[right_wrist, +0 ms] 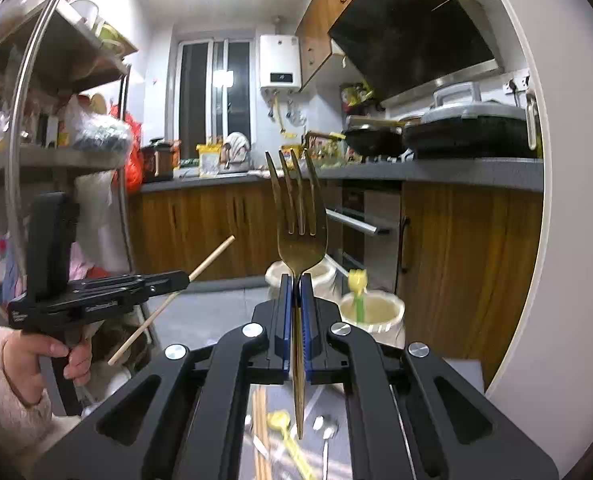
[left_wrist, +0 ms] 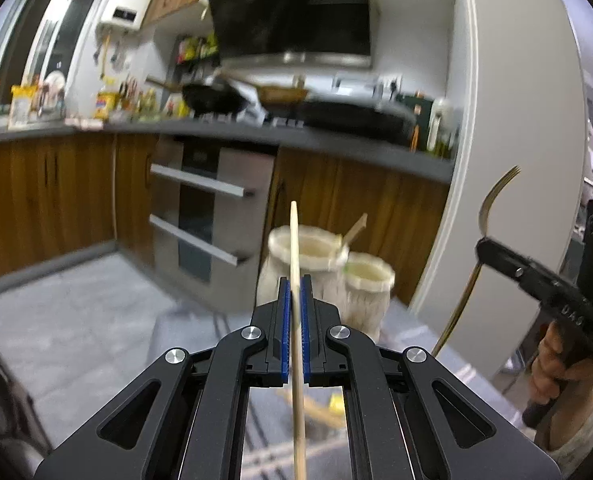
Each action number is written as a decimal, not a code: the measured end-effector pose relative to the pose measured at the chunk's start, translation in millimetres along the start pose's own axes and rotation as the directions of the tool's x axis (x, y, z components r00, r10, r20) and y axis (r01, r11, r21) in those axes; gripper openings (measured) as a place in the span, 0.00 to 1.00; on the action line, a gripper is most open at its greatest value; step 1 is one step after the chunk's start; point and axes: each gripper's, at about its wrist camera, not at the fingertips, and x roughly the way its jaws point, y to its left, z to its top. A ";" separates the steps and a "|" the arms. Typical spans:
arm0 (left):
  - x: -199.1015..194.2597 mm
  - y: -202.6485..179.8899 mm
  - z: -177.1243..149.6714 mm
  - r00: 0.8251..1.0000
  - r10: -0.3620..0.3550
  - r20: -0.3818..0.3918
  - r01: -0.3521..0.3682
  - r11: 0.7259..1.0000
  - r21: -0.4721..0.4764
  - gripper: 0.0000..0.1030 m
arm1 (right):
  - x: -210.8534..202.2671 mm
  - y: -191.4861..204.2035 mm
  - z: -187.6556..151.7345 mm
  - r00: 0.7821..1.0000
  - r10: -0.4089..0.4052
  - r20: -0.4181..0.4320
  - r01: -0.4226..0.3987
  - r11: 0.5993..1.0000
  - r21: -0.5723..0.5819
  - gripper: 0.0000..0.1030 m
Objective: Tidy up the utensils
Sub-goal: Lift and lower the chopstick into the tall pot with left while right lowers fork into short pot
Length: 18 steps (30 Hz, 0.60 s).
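Left gripper (left_wrist: 295,300): pressed onto wooden chopstick (left_wrist: 295,264), pinched mid-length, upright.
Right gripper (right_wrist: 295,300): clamped on gold fork (right_wrist: 298,216) at the neck, tines up.
Chopstick handling: light, stiff, smooth; likely to swivel unless pinched near the middle.
Fork handling: rigid metal, slick; narrow neck gives the surest hold.
Bench (right_wrist: 336,456): loose spoons, chopsticks below, blurred.
Holders (left_wrist: 308,256): two cream pots beyond, probably the destination.

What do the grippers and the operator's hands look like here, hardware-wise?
Both grippers, left gripper and right gripper, are matte black linkages with silver pivot screws and blue ribbed finger pads. Pistol-style black handles with small white lettering. Left hand is bare, with a fuzzy pink sleeve. No cables visible.
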 end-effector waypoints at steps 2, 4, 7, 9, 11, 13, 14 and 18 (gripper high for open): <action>7.0 -1.7 14.8 0.999 -0.011 0.047 0.011 1.000 0.005 0.05 | 7.6 -6.0 10.5 1.000 -0.011 0.019 0.011 1.000 0.011 0.04; 17.9 -2.2 27.0 0.997 -0.018 0.077 0.018 1.000 0.000 0.05 | 14.0 -13.4 19.5 0.999 -0.020 0.036 0.019 0.999 0.028 0.04; 43.1 -0.4 45.8 0.996 -0.034 0.085 0.036 0.999 -0.026 0.05 | 24.0 -26.5 32.4 0.997 -0.036 0.066 0.032 0.998 0.053 0.04; 60.4 -1.0 57.7 0.994 -0.050 0.093 0.054 0.998 -0.037 0.05 | 30.4 -34.4 38.9 0.996 -0.042 0.082 0.037 0.997 0.069 0.04; 72.4 -2.7 66.3 0.993 -0.058 0.101 0.062 0.997 -0.041 0.05 | 36.3 -42.7 45.3 0.994 -0.044 0.105 0.035 0.996 0.087 0.04; 87.7 -4.6 73.9 0.990 -0.061 0.124 0.067 0.997 -0.045 0.05 | 41.0 -49.2 48.0 0.991 -0.058 0.120 0.047 0.994 0.094 0.04; 96.6 -6.0 76.9 0.990 -0.049 0.130 0.055 0.998 -0.043 0.05 | 44.9 -52.9 48.8 0.989 -0.076 0.128 0.063 0.993 0.099 0.04; 125.9 -6.6 82.8 0.986 -0.046 0.163 0.055 0.997 -0.051 0.05 | 56.2 -63.9 45.5 0.984 -0.107 0.144 0.089 0.989 0.120 0.04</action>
